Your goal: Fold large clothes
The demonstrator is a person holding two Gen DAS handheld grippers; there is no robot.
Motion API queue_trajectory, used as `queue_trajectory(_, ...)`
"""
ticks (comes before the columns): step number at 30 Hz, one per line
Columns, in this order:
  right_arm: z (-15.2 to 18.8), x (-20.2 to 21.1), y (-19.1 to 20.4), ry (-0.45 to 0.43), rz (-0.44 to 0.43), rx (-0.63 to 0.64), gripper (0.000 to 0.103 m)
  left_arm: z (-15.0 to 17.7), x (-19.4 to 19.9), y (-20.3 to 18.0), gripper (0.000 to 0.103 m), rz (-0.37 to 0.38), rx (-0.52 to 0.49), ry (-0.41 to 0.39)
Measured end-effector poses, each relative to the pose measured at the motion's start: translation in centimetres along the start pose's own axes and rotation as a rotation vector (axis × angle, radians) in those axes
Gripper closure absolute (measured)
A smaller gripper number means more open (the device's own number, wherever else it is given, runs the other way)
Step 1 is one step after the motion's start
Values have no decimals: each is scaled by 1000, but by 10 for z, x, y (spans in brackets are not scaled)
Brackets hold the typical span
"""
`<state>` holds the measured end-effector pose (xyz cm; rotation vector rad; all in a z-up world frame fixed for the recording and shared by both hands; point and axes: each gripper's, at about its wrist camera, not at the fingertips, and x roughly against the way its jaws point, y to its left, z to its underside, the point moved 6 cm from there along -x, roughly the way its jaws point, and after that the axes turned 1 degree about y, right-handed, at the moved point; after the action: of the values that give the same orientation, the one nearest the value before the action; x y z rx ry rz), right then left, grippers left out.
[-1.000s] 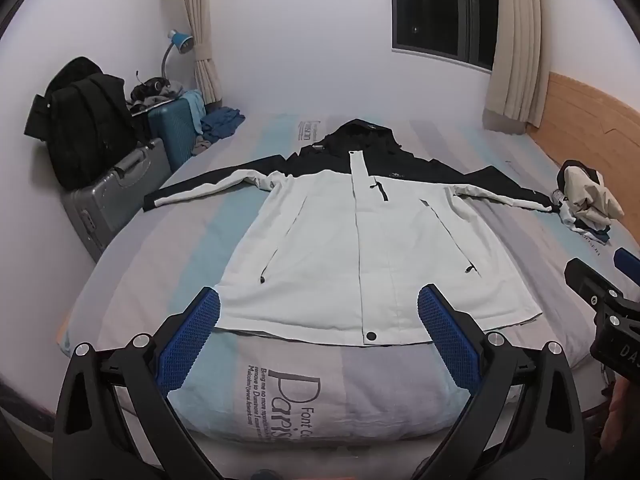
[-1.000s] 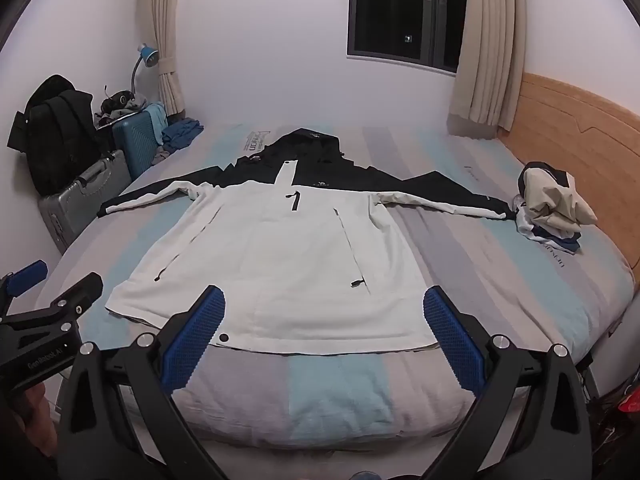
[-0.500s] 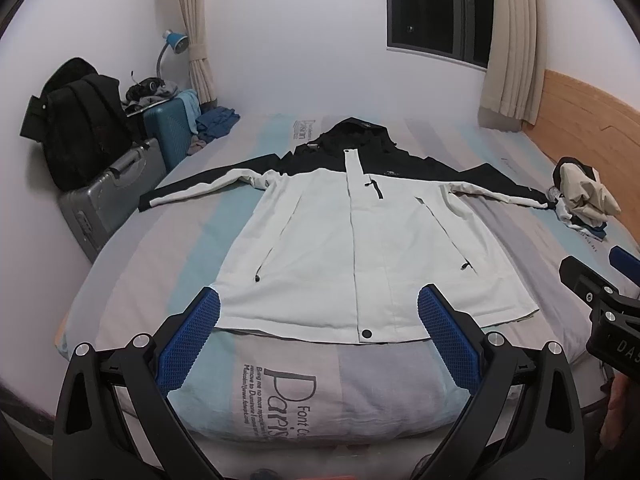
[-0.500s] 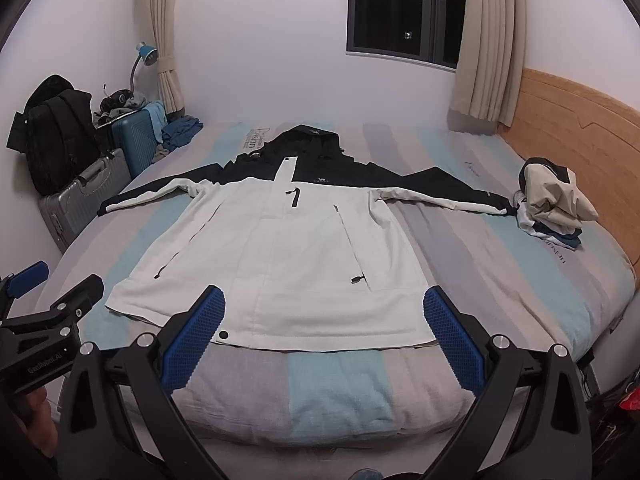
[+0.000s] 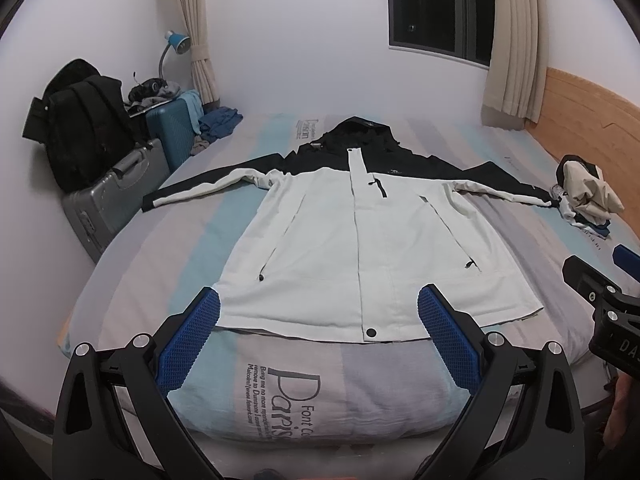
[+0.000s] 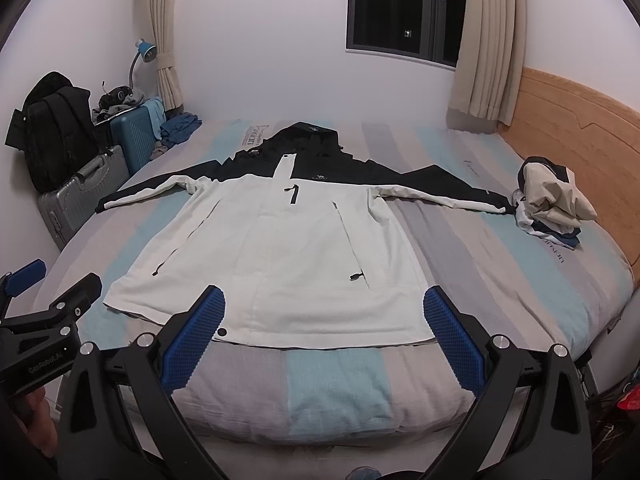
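Observation:
A large white jacket with black shoulders and hood [image 5: 360, 240] [image 6: 280, 248] lies flat and face up on the striped bed [image 5: 192, 240] [image 6: 500, 248], both sleeves spread out to the sides. My left gripper [image 5: 318, 310] hangs open over the bed's near edge, just short of the hem. My right gripper [image 6: 324, 312] is open too, with the hem between its blue pads [image 6: 452, 340] in the picture but apart from them. Each gripper shows at the edge of the other's view.
A pile of folded clothes [image 6: 552, 204] sits at the bed's right side by the wooden headboard [image 6: 580, 140]. Suitcases [image 5: 116, 196] and a black backpack [image 5: 76, 128] stand along the left wall. A window [image 6: 404, 8] with curtains is at the back.
Both cameras have drifted slightly; the jacket sits a little lower and closer in the views. The jacket itself has not moved, and both grippers stay open.

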<state>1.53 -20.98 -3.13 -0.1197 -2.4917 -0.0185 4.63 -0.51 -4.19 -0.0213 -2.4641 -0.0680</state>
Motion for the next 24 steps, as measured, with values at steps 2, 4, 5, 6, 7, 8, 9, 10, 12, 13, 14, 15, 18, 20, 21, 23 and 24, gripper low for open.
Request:
queue_trajectory(2,-1,-1,0,1,-1,-1,7,0,0,0,6,1,2,0)
queue_trajectory(4,-1,-1,-1,1,1,0,7,0,-1,0,6,1,2,1)
queue_trajectory(5,-1,-1,-1,2,0,0,7,1,-1,0,6,3,1,2)
queue_trajectory(6,-1,-1,-1,1,-1,1,7,2,-1,1,6,3,2,3)
queue_trajectory(7,-1,-1,-1,0,-1,1,7,2,-1,1,6,3,3,5)
queue_trajectory(8,-1,-1,-1,1,-1,1,7,2,0,2,6,4,3,3)
queue_trajectory(9,-1,-1,-1,1,-2,2,7,1,0,2,6,3,2,2)
queue_trajectory(10,-1,-1,-1,2,-1,3,7,1,0,2,6,-1,2,-1)
queue_trajectory(12,-1,0,-1,5,-1,0,7,1,0,3,6,2,7,-1)
queue_trajectory(13,-1,-1,-1,4,-3,2,7,2,0,3,6,2,9,-2)
queue_trajectory(14,-1,-1,0,5,-1,4,7,2,0,3,6,2,8,-2)
queue_trajectory(15,-1,-1,1,5,1,9,7,2,-1,3,6,2,6,-1)
queue_trajectory(18,0,0,0,5,2,10,7,2,0,4,6,3,8,3)
queue_trajectory(20,1,0,0,7,1,6,7,2,0,4,6,5,7,5)
queue_trajectory(21,1,0,0,8,1,6,7,2,1,4,6,5,7,6)
queue_trajectory(23,2,1,0,6,3,6,7,2,1,4,6,10,10,9)
queue_trajectory(24,2,1,0,6,3,6,7,2,1,4,6,10,10,9)
